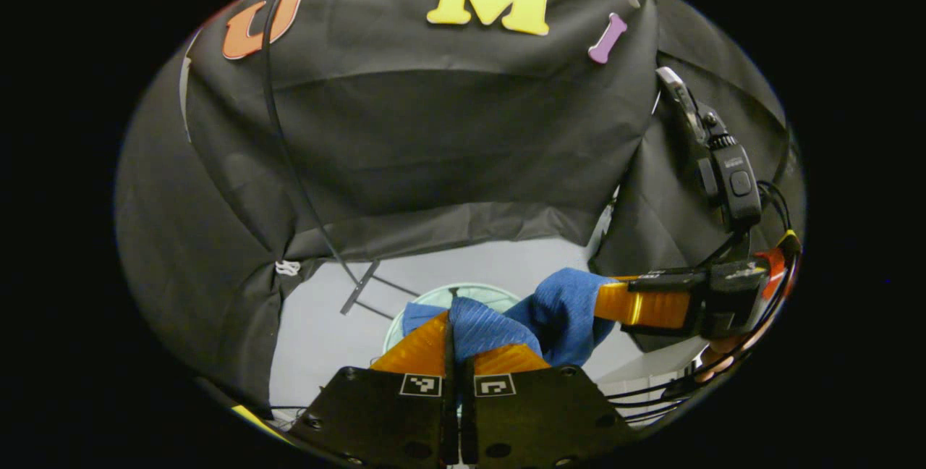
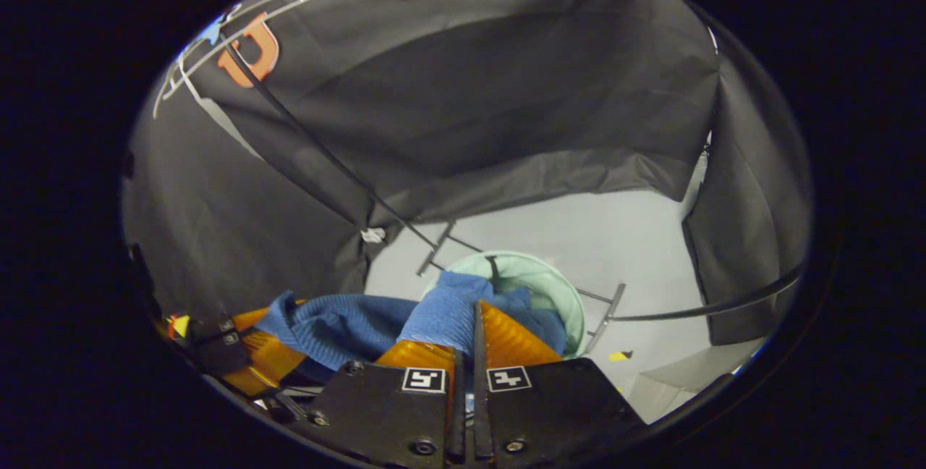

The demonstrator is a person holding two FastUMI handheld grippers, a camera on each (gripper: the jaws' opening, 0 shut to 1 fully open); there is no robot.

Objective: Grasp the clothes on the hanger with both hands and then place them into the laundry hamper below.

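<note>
Left gripper view shows both grippers' orange fingers (image 1: 434, 353) pinched shut on the blue knitted garment (image 1: 557, 310) above the pale green round hamper (image 2: 557, 288), so lowering and releasing should come next.

The blue garment (image 1: 557, 310) pinched in my tongs is a ribbed knit cloth, soft and matt. My left gripper (image 1: 457, 353) has translucent amber plastic fingers (image 1: 419, 349), glossy, on matt black plates. The hamper (image 2: 557, 288) beyond is thin pale-green fabric. The floor (image 2: 622, 237) looks smooth, matt grey. The hanger (image 2: 239, 27) at far left is slim, pale and smooth.
</note>
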